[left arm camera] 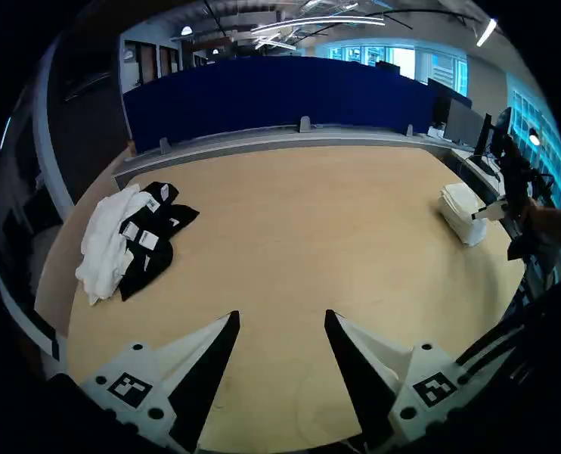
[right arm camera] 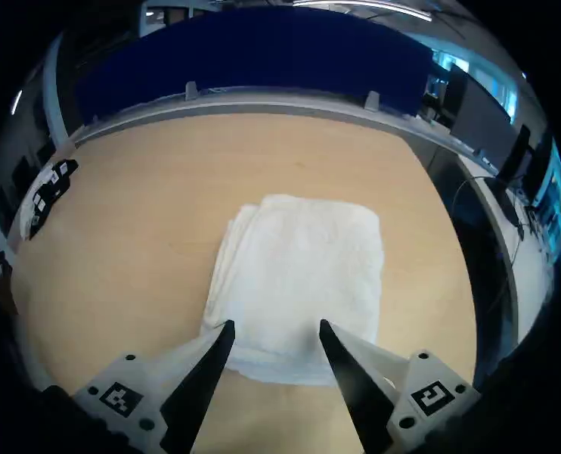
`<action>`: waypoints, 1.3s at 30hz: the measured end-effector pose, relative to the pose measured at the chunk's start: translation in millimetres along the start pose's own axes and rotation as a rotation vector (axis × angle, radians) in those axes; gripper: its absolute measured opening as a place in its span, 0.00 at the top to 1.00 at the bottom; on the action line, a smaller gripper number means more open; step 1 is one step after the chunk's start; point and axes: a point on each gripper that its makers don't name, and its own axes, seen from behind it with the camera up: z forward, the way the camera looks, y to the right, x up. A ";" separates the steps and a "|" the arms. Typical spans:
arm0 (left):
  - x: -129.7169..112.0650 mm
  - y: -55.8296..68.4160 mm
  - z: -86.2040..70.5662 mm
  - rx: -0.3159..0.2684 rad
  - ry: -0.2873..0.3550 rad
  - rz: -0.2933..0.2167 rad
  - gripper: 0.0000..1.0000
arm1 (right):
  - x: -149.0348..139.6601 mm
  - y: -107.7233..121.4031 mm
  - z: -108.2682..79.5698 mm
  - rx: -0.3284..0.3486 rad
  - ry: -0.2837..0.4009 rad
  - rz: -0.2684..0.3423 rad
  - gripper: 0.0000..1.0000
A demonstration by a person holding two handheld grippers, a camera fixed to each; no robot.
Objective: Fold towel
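Your wood table (left arm camera: pixel 303 227) runs back to a blue divider (left arm camera: pixel 280 98). Black-and-white cloth pile (left arm camera: pixel 125 242) sits on its L side. The folded white towel (right arm camera: pixel 299 265) lies flat near the R edge. Your right gripper (right arm camera: pixel 277 324) is spread over the towel's near edge, pinching nothing. Left gripper (left arm camera: pixel 280 314) is spread too, over bare wood.

The tabletop (left arm camera: pixel 311 227) lies open between cloth pile (left arm camera: pixel 125 242) and folded towel (left arm camera: pixel 462 212); blue partition (left arm camera: pixel 280 98) walls its far edge.
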 end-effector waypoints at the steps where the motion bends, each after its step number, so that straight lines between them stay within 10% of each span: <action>1: -0.3 -0.7 -0.2 0.002 0.000 0.000 0.17 | -3.2 -0.6 1.8 0.001 -0.006 -0.001 0.14; 11: -2.7 -4.9 1.1 0.009 -0.003 -0.004 0.17 | -13.7 -1.6 6.3 -0.001 -0.015 -0.009 0.13; 23: -2.0 -1.8 3.3 0.011 -0.002 -0.012 0.17 | 50.0 9.5 2.8 -0.004 0.069 -0.041 0.14; 39: -5.1 -10.1 0.7 0.048 -0.015 -0.026 0.17 | 74.4 20.9 48.8 0.005 0.022 -0.043 0.14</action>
